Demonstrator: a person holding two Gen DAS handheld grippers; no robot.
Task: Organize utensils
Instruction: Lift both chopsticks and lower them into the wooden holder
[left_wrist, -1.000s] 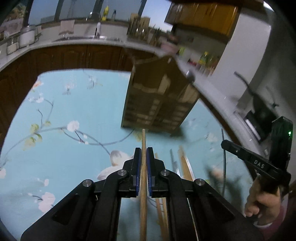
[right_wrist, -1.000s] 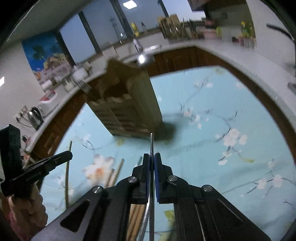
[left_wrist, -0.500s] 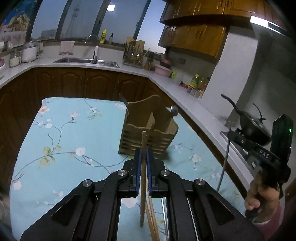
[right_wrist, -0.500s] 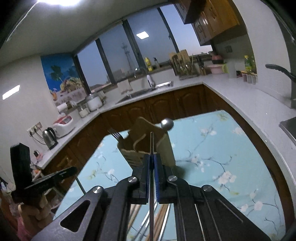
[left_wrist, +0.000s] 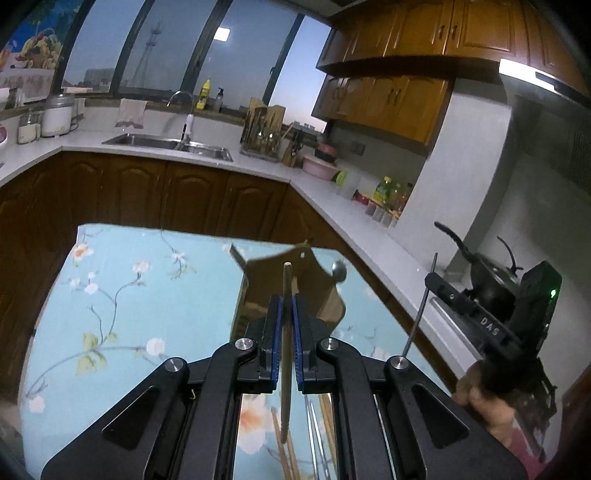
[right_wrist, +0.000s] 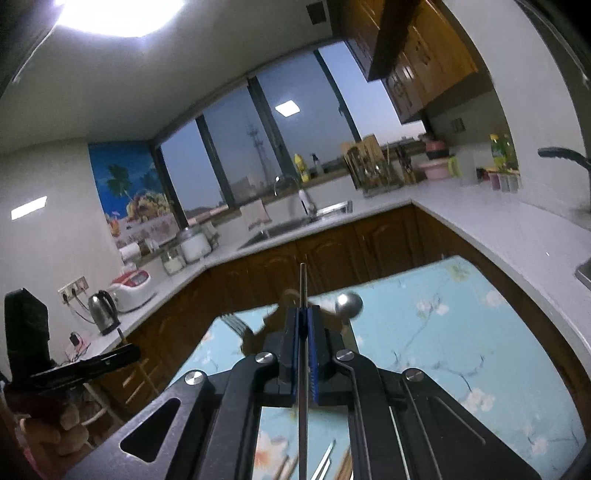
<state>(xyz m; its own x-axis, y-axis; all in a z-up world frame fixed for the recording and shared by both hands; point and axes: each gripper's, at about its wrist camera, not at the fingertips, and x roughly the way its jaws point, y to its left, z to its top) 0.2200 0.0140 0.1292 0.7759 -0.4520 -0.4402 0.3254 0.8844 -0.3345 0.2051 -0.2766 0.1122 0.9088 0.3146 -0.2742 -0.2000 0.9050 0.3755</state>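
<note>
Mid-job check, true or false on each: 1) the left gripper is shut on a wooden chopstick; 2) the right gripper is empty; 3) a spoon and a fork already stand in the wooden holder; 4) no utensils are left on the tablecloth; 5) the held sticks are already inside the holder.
1) True. The left gripper is shut on a light wooden chopstick.
2) False. The right gripper is shut on a thin metal chopstick.
3) True. A metal spoon and a metal fork stick up from the slatted wooden utensil holder.
4) False. More loose chopsticks lie on the floral blue tablecloth below the grippers.
5) False. Both are held in the air, short of the holder.
</note>
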